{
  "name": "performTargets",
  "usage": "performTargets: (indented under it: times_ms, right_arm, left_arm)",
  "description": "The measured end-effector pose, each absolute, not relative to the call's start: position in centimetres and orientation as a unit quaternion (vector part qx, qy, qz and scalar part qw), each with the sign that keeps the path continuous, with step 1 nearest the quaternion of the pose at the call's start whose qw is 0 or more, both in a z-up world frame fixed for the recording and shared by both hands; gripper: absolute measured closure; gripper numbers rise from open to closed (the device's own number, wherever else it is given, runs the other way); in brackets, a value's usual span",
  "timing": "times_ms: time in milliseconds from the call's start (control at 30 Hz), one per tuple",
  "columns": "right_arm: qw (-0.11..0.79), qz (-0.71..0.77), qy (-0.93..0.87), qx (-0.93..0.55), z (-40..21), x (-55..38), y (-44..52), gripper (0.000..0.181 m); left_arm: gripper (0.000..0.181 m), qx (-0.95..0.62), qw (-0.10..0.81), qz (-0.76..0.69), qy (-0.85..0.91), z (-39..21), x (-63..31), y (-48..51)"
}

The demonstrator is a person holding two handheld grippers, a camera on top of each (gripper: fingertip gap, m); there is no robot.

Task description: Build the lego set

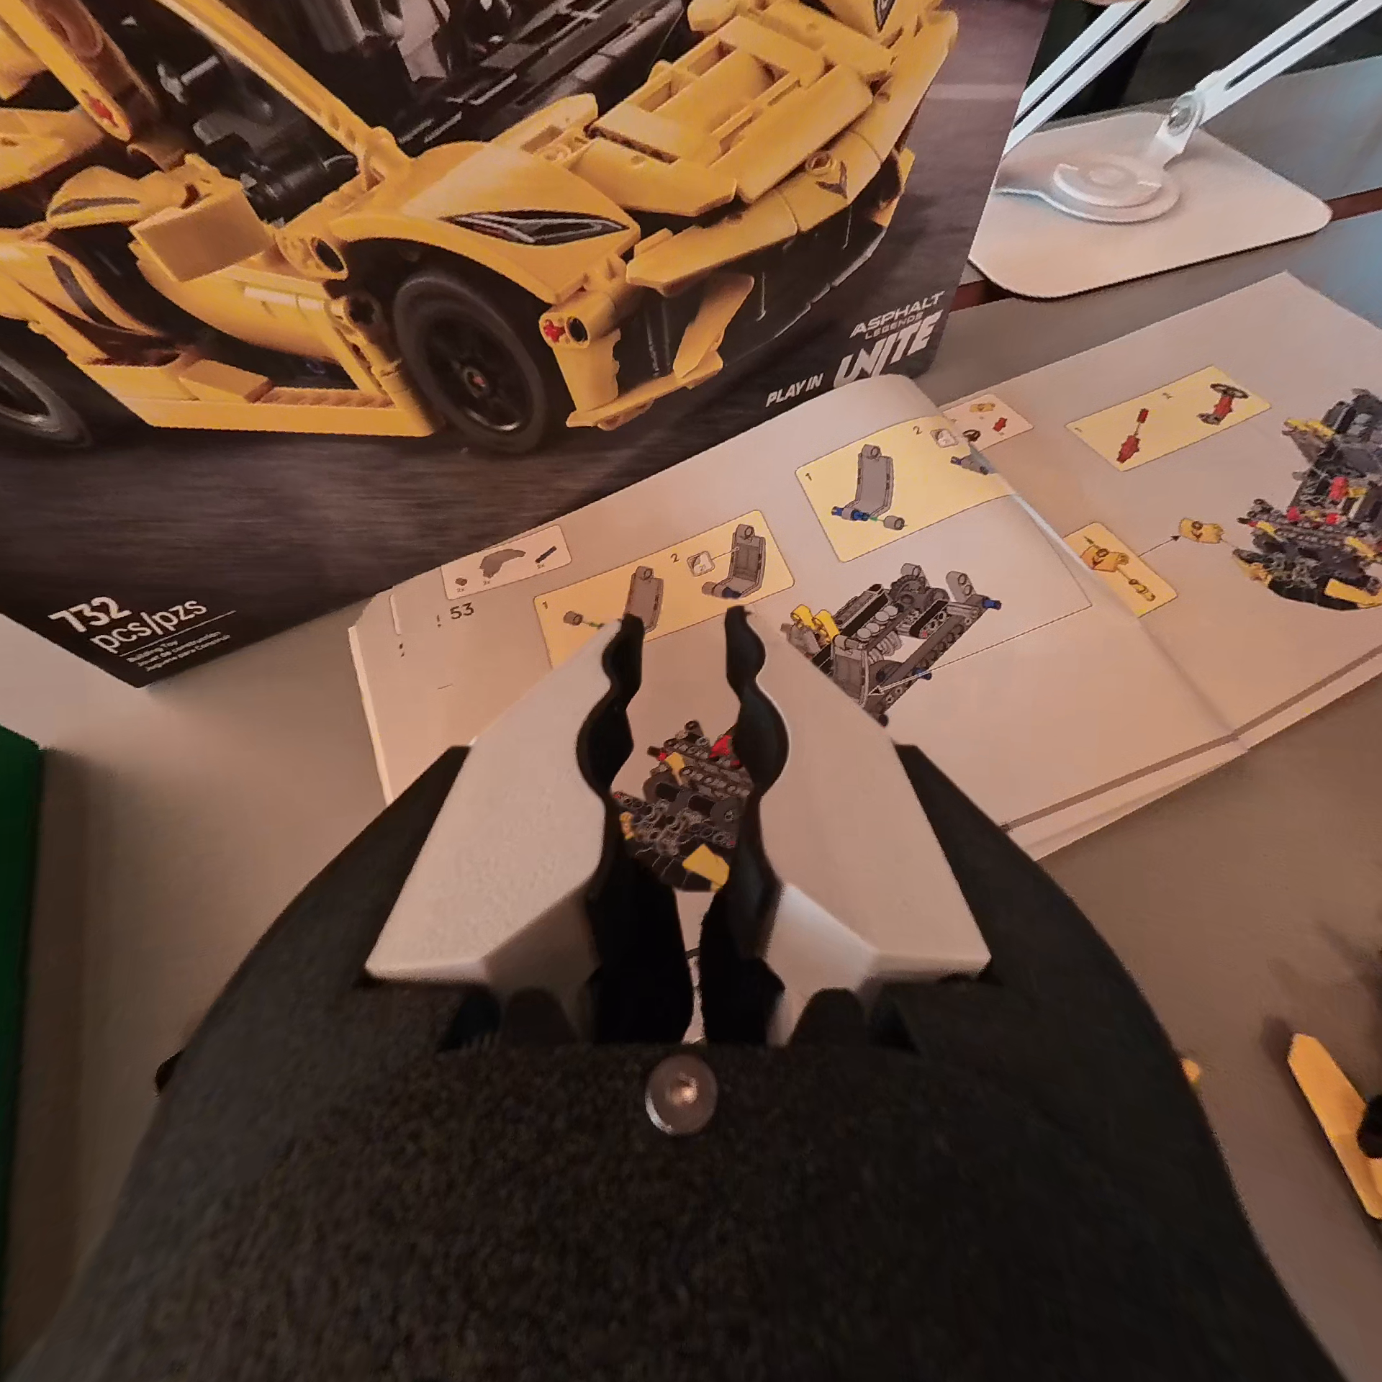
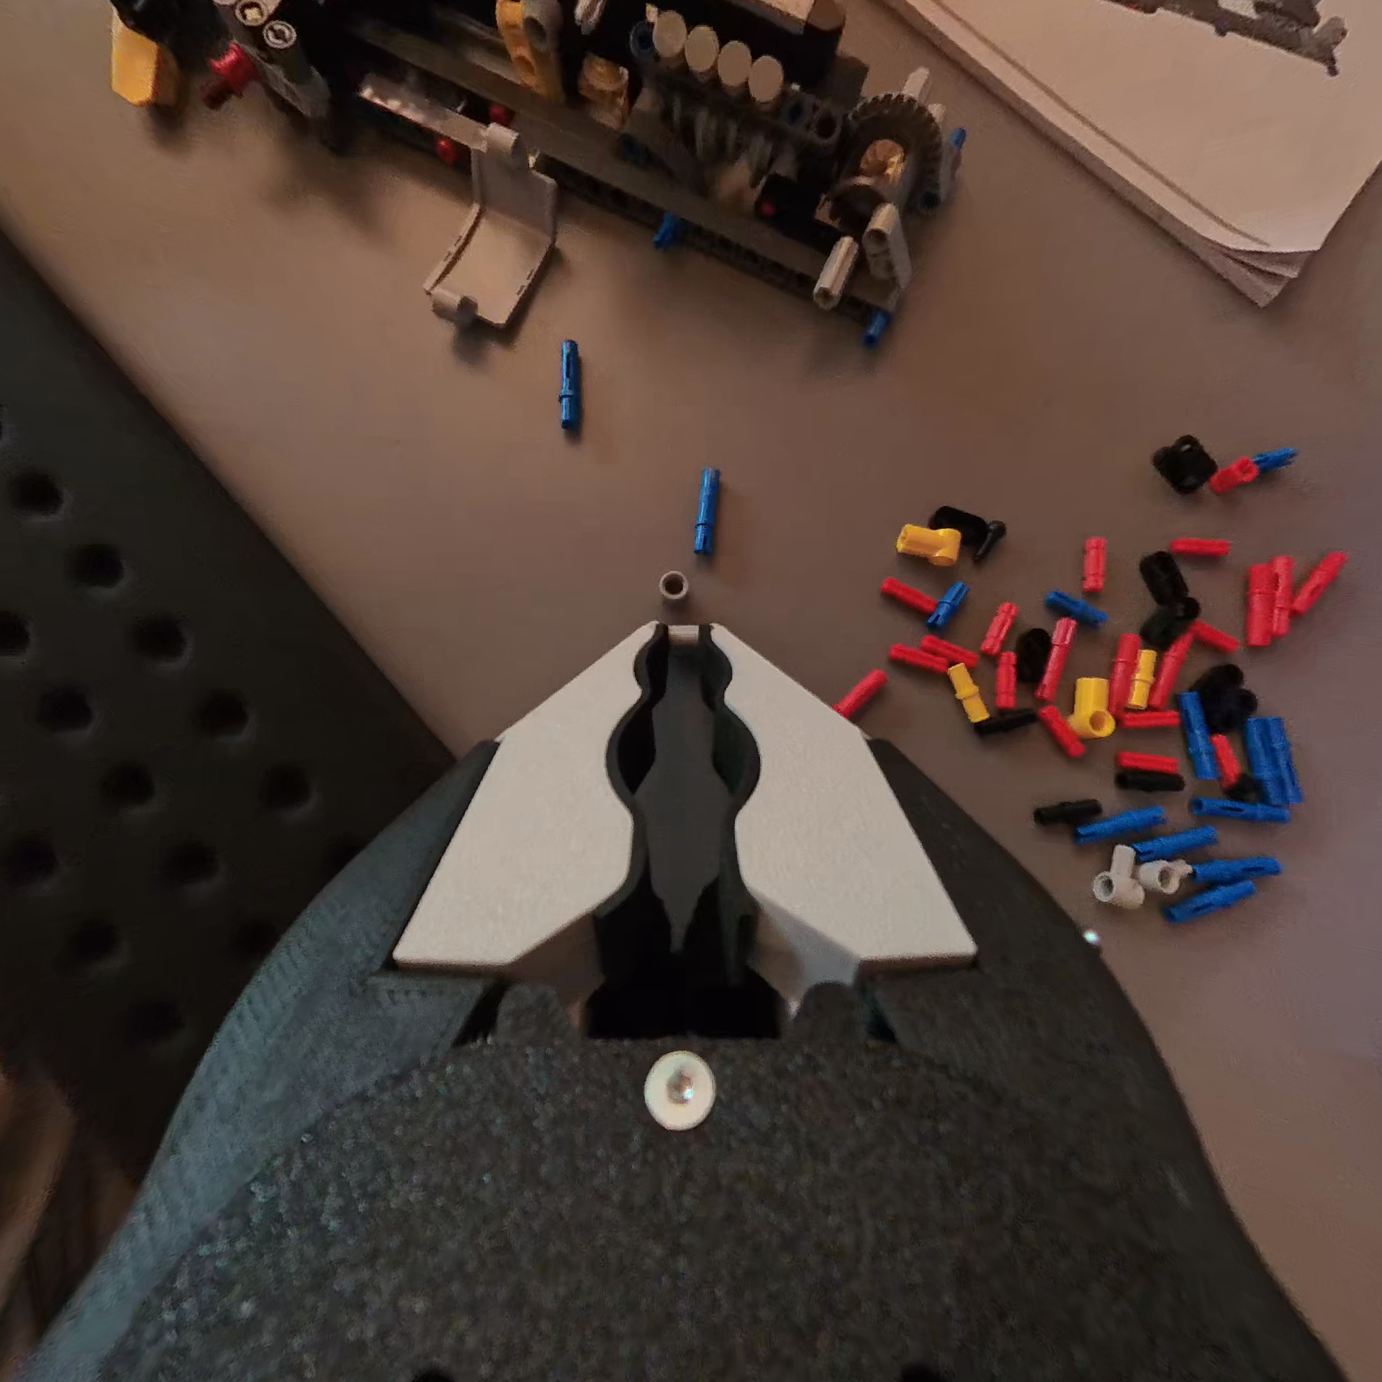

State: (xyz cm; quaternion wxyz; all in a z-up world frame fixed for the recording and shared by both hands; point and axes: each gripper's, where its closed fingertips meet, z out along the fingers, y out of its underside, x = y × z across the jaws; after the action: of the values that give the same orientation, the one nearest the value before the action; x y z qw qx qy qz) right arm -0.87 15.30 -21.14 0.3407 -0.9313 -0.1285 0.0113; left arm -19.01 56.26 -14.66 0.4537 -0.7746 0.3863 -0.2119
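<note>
ahead of the right gripper: two blue pins, one grey bush.

box: yellow car on black | pins: red, blue, black, yellow | bush: grey, perhaps tan

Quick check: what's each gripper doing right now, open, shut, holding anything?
Left gripper: open, empty, above the open instruction booklet.
Right gripper: shut on a small grey cylindrical bush.

White lamp base (arm rising), dark perforated mat, green edge, grey table
</note>
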Motion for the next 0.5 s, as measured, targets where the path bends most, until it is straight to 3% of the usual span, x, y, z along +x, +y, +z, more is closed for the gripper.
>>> performTargets:
  times_ms: [500]
  right_arm:
    - [0.342, 0.006, -0.137, -0.93, -21.3, -1.4, 15.5, 0.174]
  left_arm:
    - [0.161, -0.765, 0.44, -0.24, 0.403, -14.6, -17.4, 54.9]
